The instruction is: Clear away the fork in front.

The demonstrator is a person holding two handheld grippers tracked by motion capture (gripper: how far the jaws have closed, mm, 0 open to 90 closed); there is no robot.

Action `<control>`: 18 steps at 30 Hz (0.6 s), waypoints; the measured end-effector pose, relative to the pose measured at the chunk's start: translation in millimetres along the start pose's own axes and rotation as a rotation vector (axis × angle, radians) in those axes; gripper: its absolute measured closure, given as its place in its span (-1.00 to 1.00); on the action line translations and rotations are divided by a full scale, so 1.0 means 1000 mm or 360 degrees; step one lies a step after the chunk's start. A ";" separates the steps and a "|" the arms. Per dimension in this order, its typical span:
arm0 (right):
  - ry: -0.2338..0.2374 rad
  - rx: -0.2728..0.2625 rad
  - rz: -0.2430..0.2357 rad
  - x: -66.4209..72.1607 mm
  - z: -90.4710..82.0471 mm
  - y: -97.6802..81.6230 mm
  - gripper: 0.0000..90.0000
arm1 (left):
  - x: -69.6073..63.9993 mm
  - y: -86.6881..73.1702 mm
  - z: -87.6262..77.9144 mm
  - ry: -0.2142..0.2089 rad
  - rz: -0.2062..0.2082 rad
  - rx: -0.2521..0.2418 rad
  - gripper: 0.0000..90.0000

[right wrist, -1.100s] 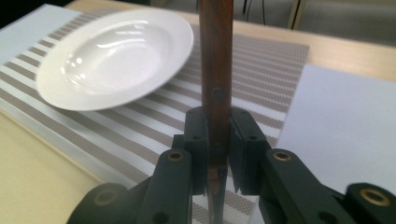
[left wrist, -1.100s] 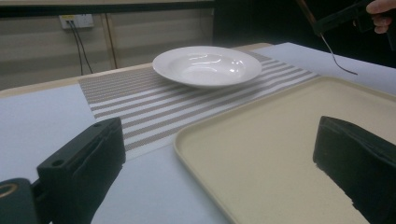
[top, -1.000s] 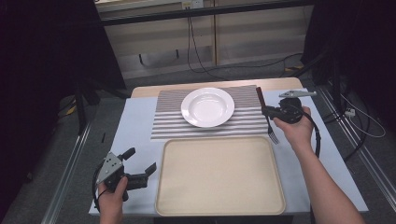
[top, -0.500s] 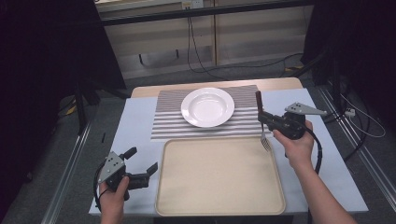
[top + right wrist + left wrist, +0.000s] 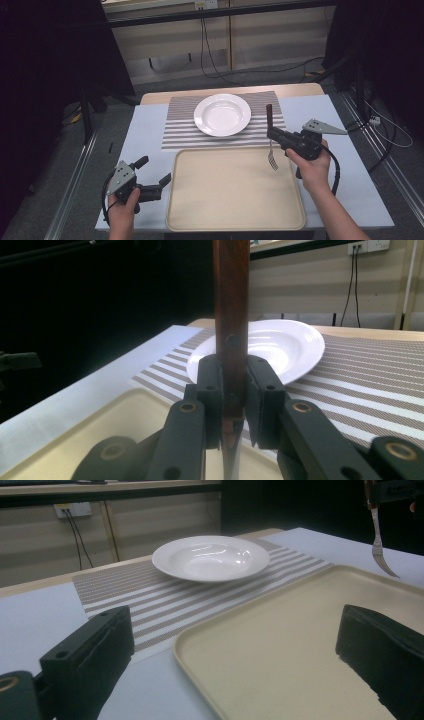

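Note:
A fork with a dark wooden handle [image 5: 269, 116] hangs upright, tines down, over the far right corner of the beige tray [image 5: 235, 200]. My right gripper [image 5: 271, 134] is shut on the fork's handle [image 5: 231, 300], pads pressing from both sides. A white plate [image 5: 222, 114] rests on a striped placemat [image 5: 180, 131] just beyond the tray. My left gripper [image 5: 154, 170] rests low at the tray's near left corner, open with nothing between its jaws. In the left gripper view the fork [image 5: 379, 545] hangs above the tray [image 5: 300, 645], and the plate [image 5: 211, 558] lies farther back.
A pale blue cloth [image 5: 145, 135] covers the table under the placemat and tray. Cables and a wall socket sit behind the table's far edge. Dark stands flank the table on both sides.
My right gripper has carried the fork from the placemat's right side toward the left and nearer, to above the tray's far right corner. The left gripper has stayed put.

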State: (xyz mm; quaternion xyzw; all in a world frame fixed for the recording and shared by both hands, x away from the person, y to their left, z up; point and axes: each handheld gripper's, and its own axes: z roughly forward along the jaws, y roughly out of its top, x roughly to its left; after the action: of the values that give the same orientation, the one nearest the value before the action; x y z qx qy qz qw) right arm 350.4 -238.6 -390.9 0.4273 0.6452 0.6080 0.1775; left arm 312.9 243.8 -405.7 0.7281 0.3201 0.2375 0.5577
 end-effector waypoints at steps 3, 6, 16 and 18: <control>0.0047 -0.0011 0.0016 0.005 0.002 -0.003 0.74 | -0.003 0.003 0.002 -0.0018 0.0003 -0.0004 -0.95; 0.0062 -0.0009 0.0025 0.007 0.005 -0.005 0.74 | -0.005 0.006 0.006 -0.0039 0.0010 -0.0005 -0.95; 0.0169 -0.0006 0.0008 0.023 0.015 -0.010 0.74 | -0.015 0.018 0.014 -0.0072 0.0007 -0.0007 -0.95; 0.0194 -0.0006 0.0004 0.027 0.017 -0.013 0.74 | -0.018 0.023 0.019 -0.0083 0.0013 0.0001 -0.95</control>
State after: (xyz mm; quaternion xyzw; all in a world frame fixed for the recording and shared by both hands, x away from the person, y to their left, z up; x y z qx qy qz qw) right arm 343.4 -206.3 -398.3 0.3901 0.6530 0.6343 0.1380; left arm 318.1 214.1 -388.1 0.7355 0.3026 0.2205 0.5647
